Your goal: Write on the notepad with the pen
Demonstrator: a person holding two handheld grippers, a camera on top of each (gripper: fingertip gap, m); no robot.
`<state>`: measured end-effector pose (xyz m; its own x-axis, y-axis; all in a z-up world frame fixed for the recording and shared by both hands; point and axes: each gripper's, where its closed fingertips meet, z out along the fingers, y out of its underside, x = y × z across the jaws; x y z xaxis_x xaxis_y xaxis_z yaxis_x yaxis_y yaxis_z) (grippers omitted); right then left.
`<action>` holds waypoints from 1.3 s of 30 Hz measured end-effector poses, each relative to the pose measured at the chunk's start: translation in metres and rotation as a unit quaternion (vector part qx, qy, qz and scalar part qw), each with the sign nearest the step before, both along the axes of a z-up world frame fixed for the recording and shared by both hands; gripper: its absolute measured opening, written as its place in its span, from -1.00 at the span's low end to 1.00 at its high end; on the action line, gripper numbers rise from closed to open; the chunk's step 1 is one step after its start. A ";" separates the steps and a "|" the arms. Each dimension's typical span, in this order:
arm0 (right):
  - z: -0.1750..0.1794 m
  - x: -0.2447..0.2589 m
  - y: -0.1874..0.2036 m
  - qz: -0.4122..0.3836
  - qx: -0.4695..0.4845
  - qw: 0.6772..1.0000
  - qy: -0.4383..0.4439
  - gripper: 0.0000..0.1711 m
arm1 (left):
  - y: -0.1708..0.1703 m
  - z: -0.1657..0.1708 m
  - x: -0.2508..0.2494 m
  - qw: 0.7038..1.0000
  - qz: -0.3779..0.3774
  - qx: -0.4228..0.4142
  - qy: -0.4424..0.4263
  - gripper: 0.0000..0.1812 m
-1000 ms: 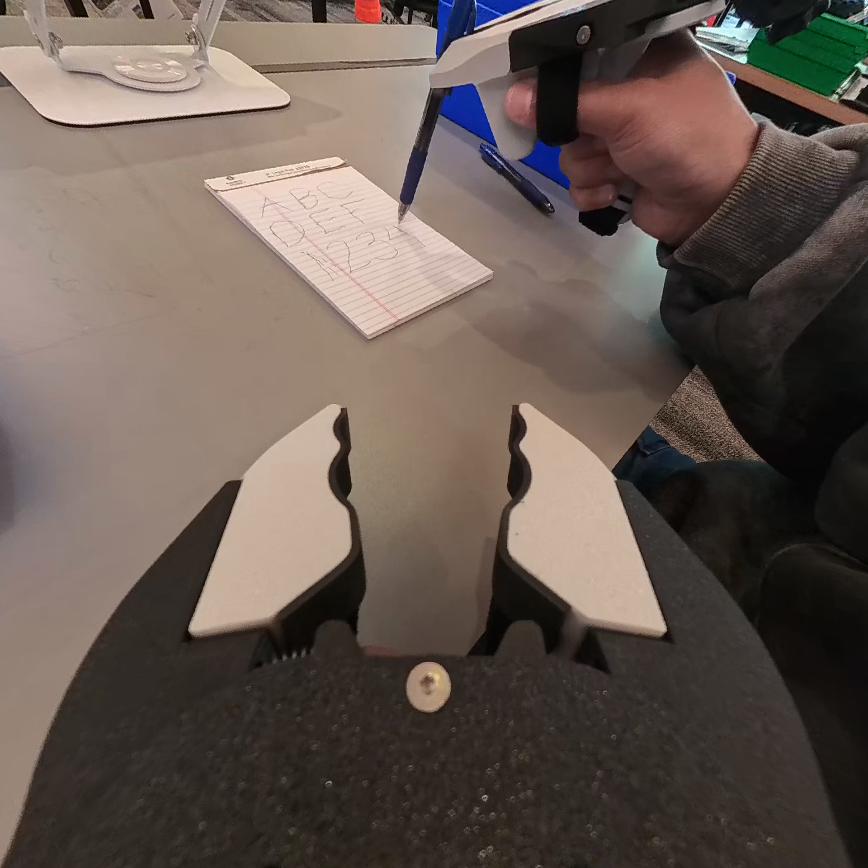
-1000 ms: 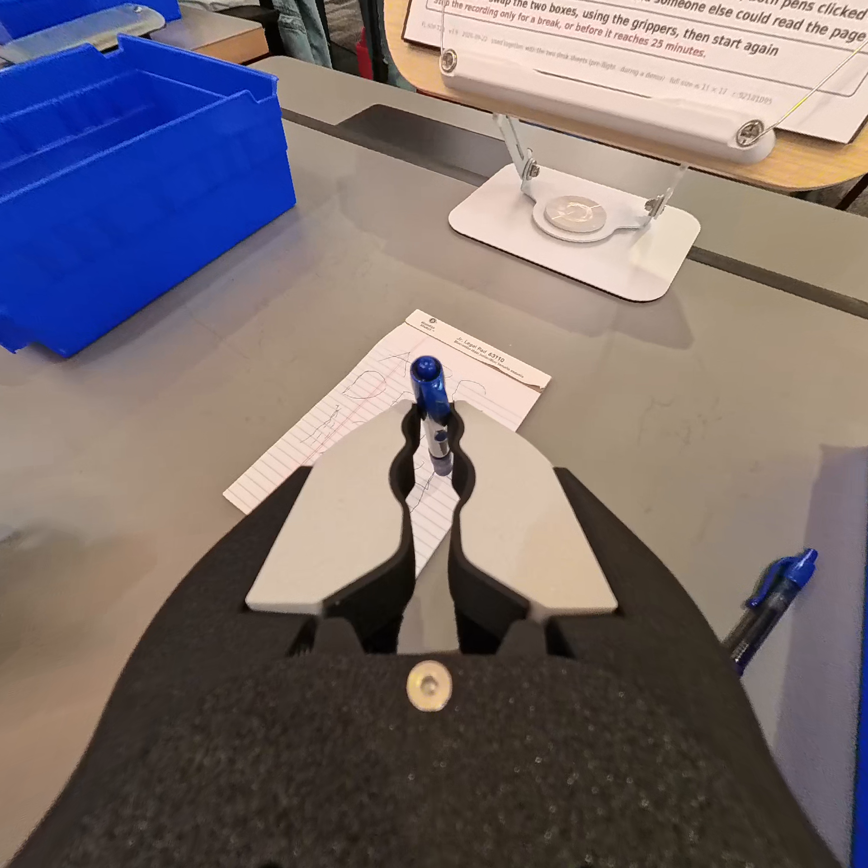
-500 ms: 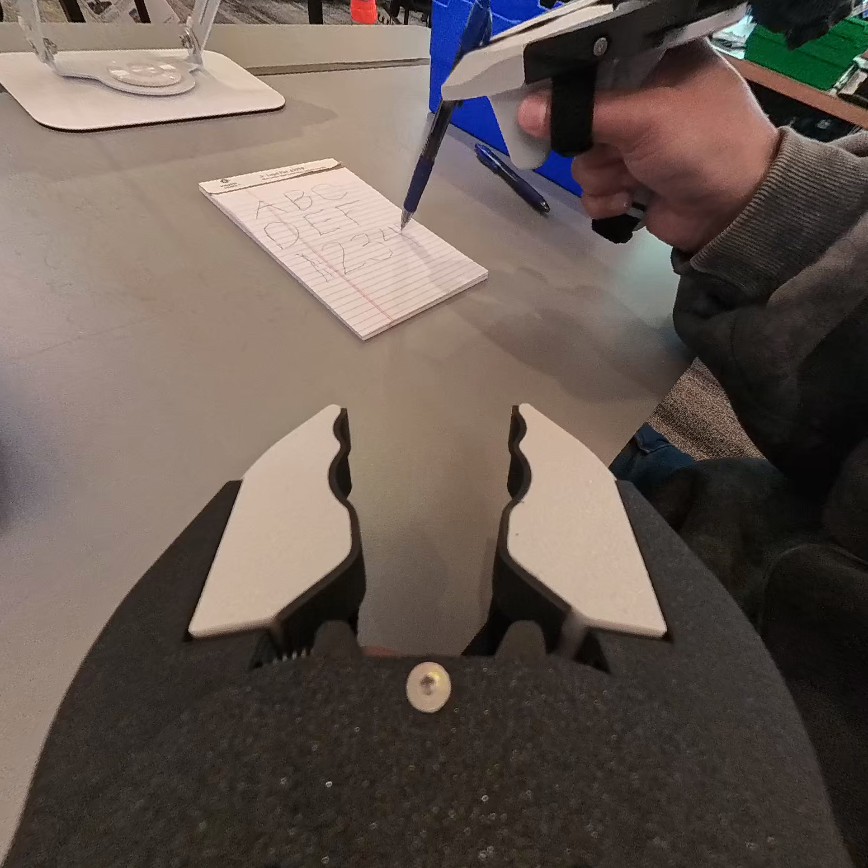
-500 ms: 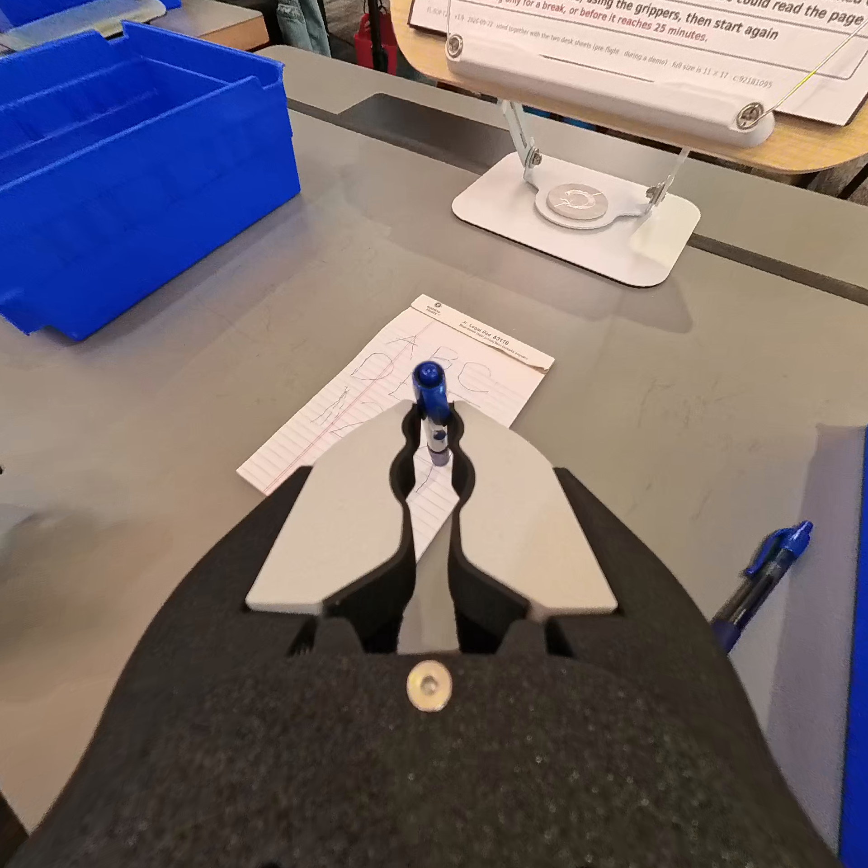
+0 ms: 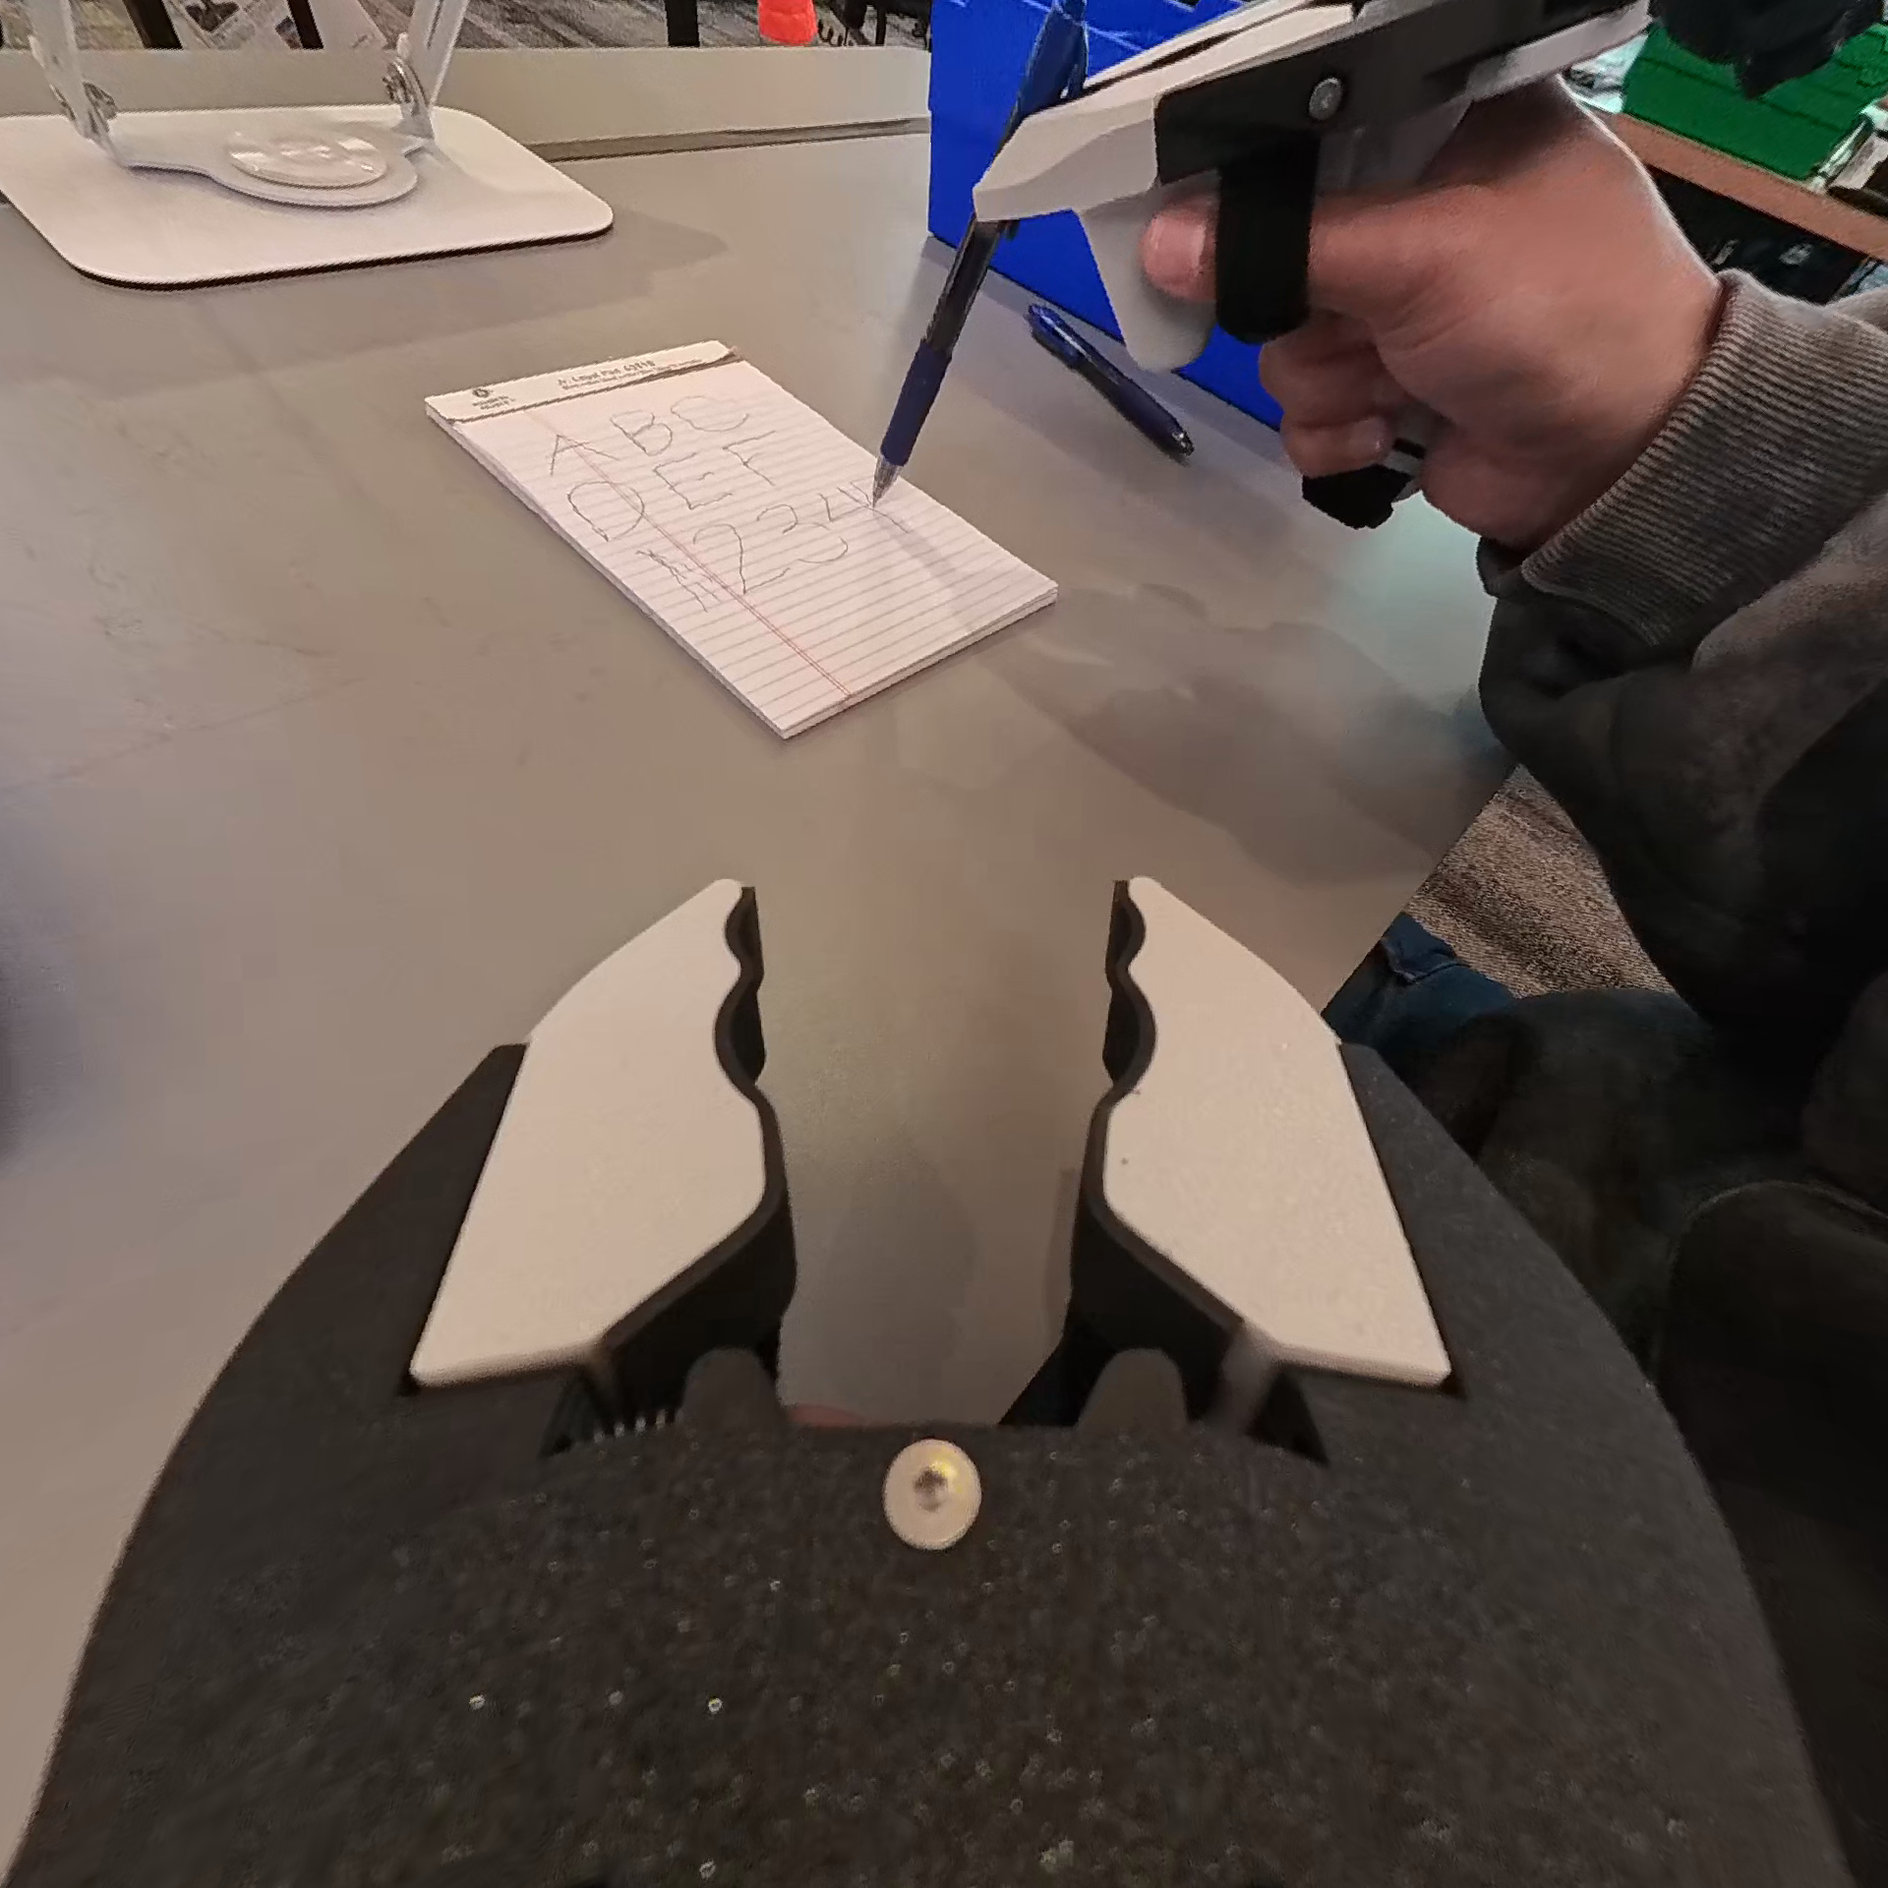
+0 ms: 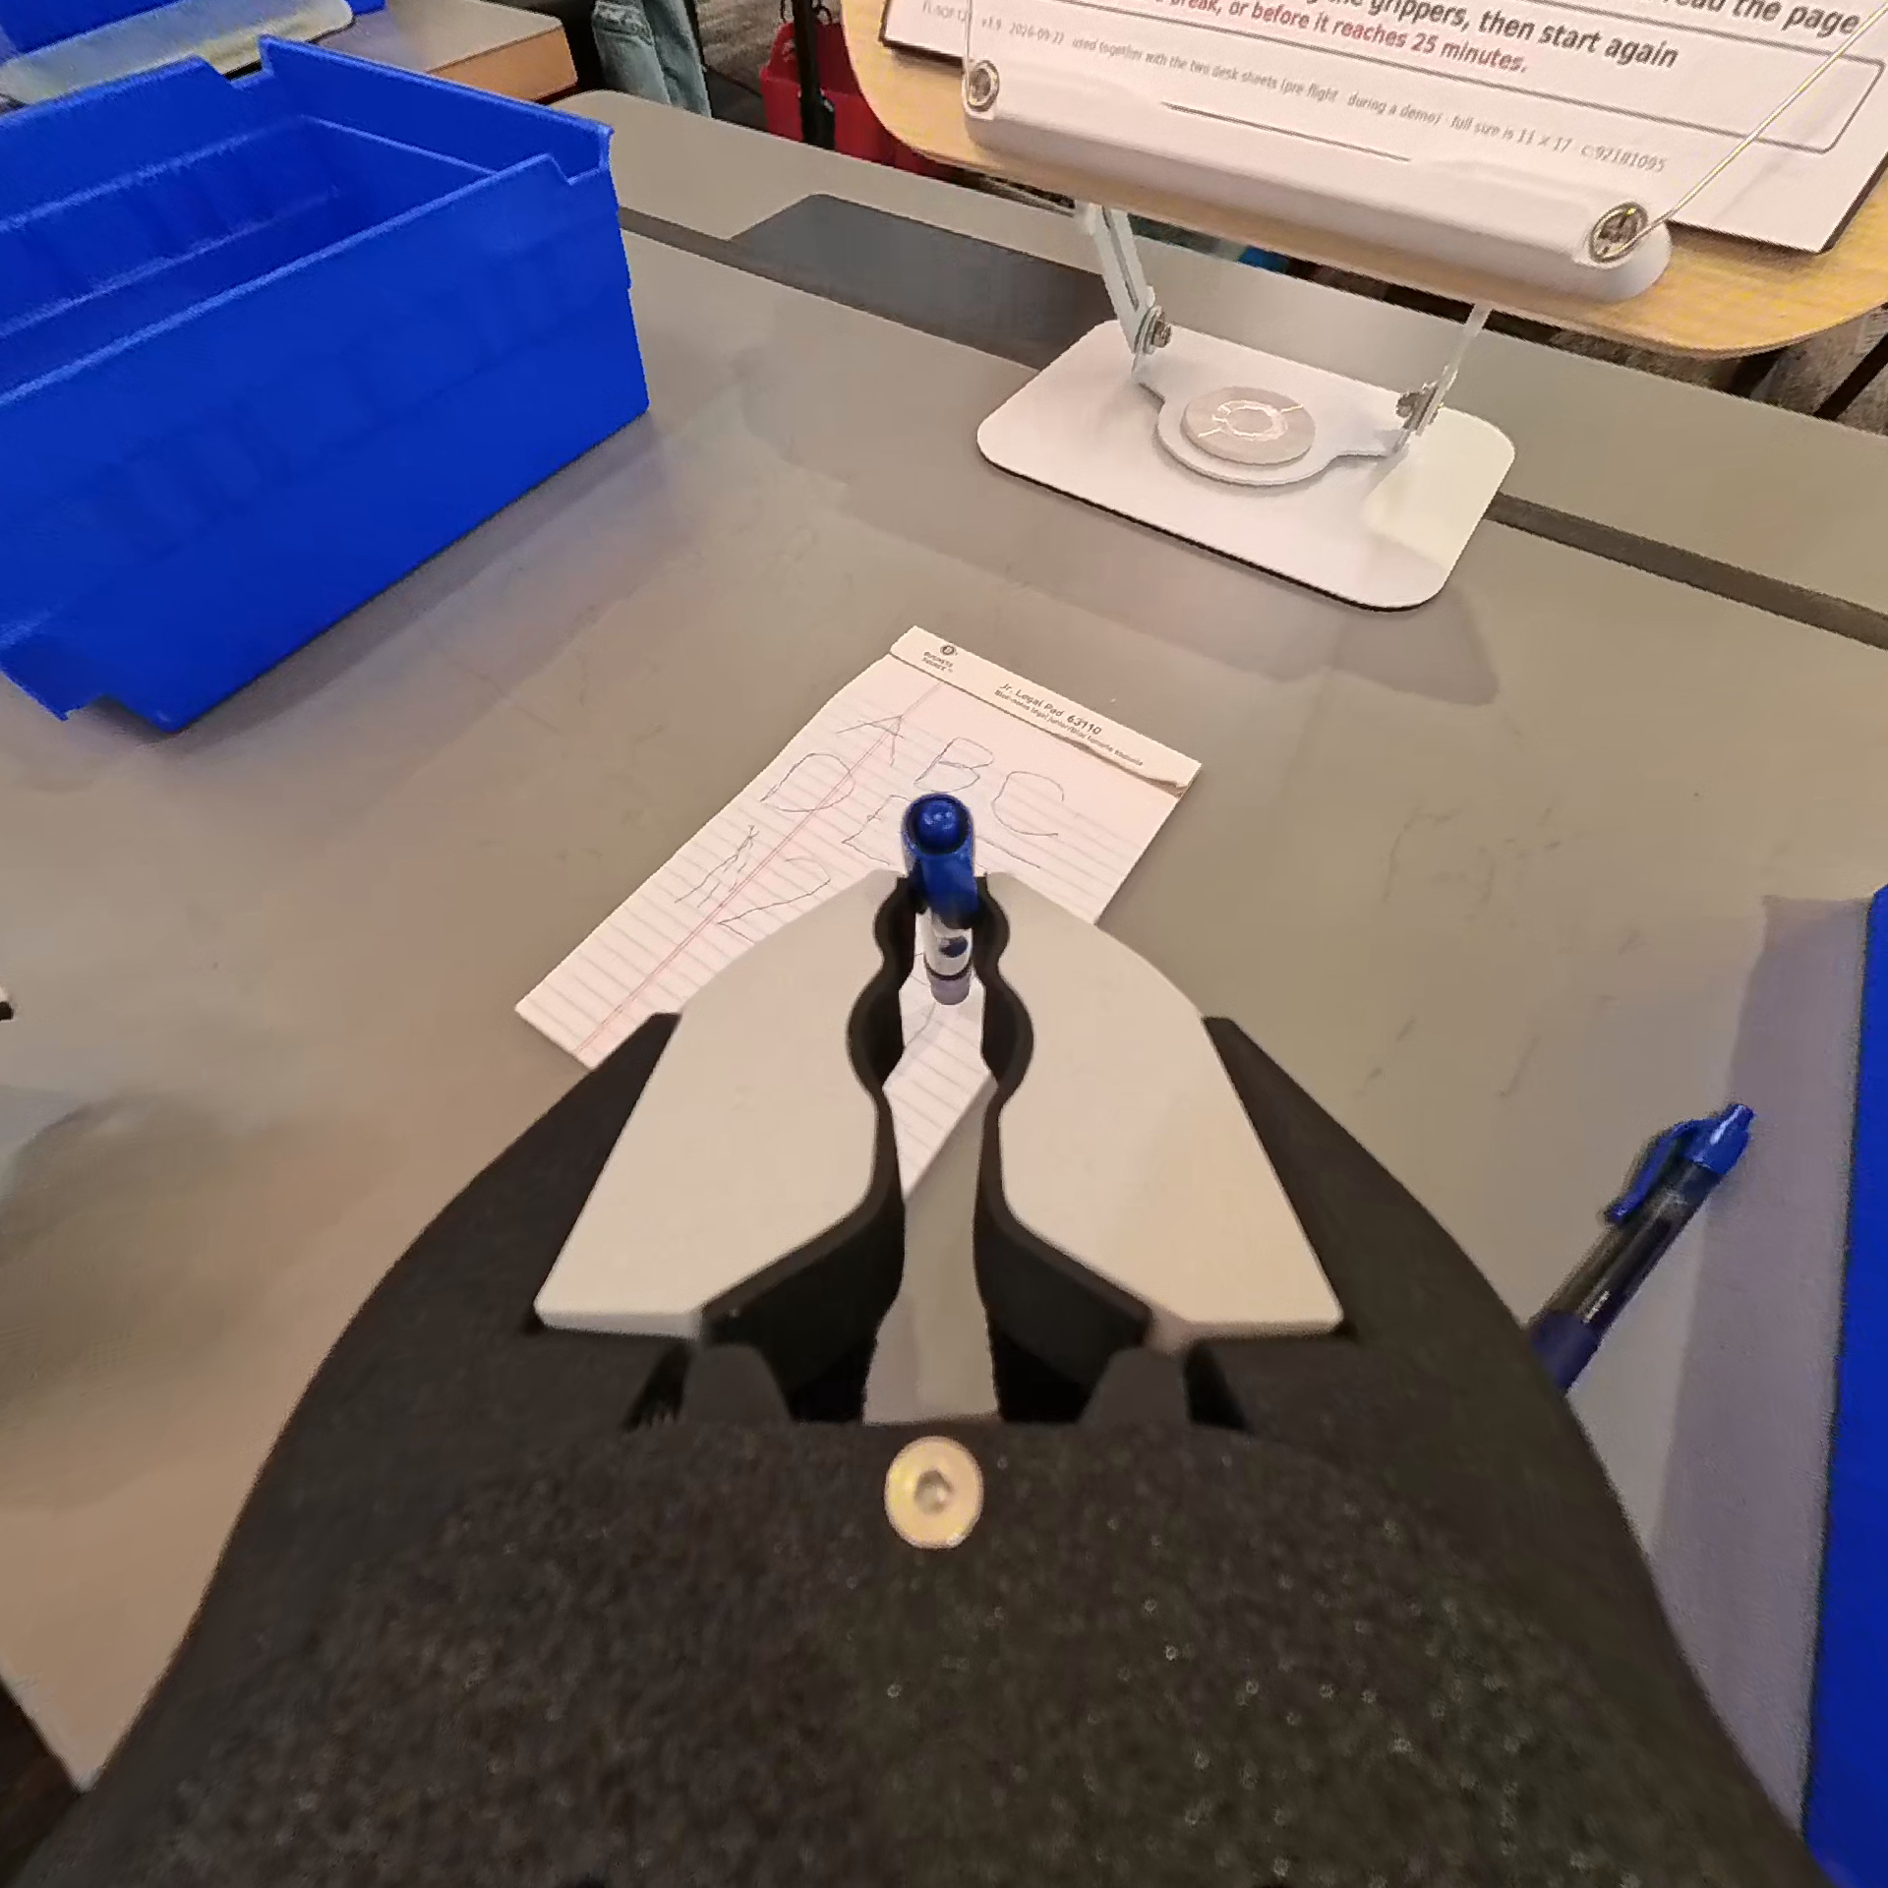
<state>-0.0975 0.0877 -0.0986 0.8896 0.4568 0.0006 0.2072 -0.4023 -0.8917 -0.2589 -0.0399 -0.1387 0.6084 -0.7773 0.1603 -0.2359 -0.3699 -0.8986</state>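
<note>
A white lined notepad lies on the grey table and bears three rows of handwriting. It also shows in the right wrist view. My right gripper is shut on a blue pen, held nearly upright. In the left wrist view the pen slants down with its tip touching the pad's right part at the end of the third row. A hand holds that gripper. My left gripper is open and empty above the table's near part, well short of the pad.
A second blue pen lies on the table right of the pad, also in the left wrist view. A blue bin stands to the left. A white stand with a printed sheet is behind the pad. The table edge runs close on the right.
The pen tip has moved slightly along the end of the third row, adding strokes there. My left gripper has stayed open and nearly still.
</note>
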 end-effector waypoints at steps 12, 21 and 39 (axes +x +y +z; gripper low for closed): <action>0.000 0.015 -0.002 -0.012 -0.006 1.000 -0.008 -0.88 | 0.000 -0.001 0.001 1.000 -0.002 -0.001 0.001 -0.29; 0.000 0.014 -0.012 -0.010 -0.010 1.000 -0.015 -0.88 | -0.003 0.001 0.003 1.000 -0.005 0.001 0.000 -0.29; 0.000 0.000 -0.018 0.001 -0.008 1.000 -0.006 -0.88 | -0.006 0.001 0.005 1.000 -0.008 0.005 0.004 -0.29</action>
<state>-0.0972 0.0694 -0.0983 0.8882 0.4595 0.0042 0.2198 -0.4167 -0.8821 -0.2534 -0.0455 -0.1376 0.5965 -0.7891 0.1468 -0.2501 -0.3565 -0.9002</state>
